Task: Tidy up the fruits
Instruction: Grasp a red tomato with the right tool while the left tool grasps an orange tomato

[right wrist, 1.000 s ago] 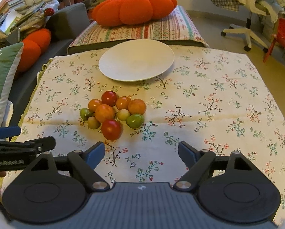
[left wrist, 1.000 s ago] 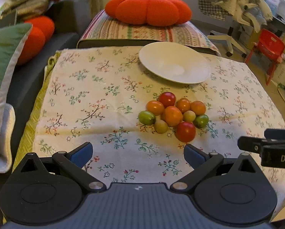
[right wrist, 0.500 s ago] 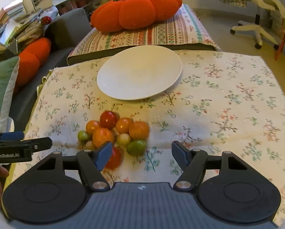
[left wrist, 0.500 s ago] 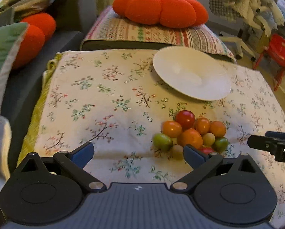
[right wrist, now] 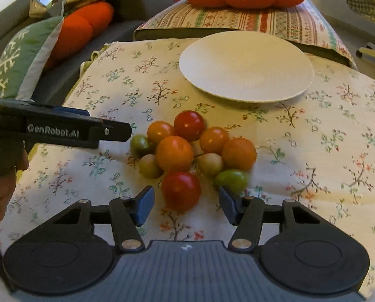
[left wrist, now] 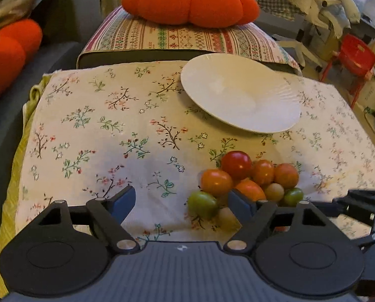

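Observation:
A cluster of several small red, orange, green and pale tomatoes [right wrist: 190, 151] lies on the floral cloth [right wrist: 313, 151]; it also shows in the left wrist view [left wrist: 247, 181]. An empty white plate [right wrist: 245, 65] sits behind it, seen in the left wrist view [left wrist: 240, 98] too. My right gripper [right wrist: 185, 205] is open, its fingers either side of the nearest red tomato [right wrist: 181, 190], not touching. My left gripper [left wrist: 181, 205] is open and empty just left of the cluster, its right finger [left wrist: 239, 202] against the fruits; it also shows from the side in the right wrist view [right wrist: 112, 132].
A big orange tomato-shaped cushion [left wrist: 190, 0] lies on a striped cushion [left wrist: 187, 37] behind the plate. A green pillow [right wrist: 19, 58] and another orange cushion [right wrist: 82, 27] sit on the grey sofa at left. A red chair [left wrist: 350, 55] stands far right.
Both grippers have moved forward and down toward the tomato cluster. The right gripper's fingers now flank the near red tomato. Both stay open.

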The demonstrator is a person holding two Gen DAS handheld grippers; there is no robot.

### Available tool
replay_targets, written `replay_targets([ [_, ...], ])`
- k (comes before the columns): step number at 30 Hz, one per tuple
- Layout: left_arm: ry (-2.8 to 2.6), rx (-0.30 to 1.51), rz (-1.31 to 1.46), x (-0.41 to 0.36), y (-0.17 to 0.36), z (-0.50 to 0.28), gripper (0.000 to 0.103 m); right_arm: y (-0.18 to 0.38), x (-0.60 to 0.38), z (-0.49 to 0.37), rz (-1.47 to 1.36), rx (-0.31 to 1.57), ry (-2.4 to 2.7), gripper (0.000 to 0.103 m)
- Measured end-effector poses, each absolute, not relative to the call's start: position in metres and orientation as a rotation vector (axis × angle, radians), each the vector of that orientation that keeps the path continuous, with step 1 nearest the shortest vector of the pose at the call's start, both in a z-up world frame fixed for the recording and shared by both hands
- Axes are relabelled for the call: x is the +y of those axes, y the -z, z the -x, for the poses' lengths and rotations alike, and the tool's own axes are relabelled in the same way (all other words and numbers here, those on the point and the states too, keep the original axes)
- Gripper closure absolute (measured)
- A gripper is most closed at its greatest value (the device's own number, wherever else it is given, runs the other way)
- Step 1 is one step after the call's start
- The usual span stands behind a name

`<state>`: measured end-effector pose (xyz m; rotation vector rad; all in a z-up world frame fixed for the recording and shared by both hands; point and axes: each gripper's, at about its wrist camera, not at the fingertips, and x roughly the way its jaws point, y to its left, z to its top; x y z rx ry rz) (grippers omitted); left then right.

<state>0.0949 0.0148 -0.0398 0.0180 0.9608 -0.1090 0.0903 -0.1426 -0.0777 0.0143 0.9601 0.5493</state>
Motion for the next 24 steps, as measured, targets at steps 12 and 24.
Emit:
replay_targets([
  [12,0.13,0.932,-0.119,-0.001,0.048,-0.094,0.035,0.087,-0.126,-0.089,0.073,0.933,-0.554,0.069],
  [24,0.155,0.896,-0.145,-0.008,0.045,-0.088,0.034,0.077,-0.145,-0.094,0.038,0.993,-0.549,0.069],
])
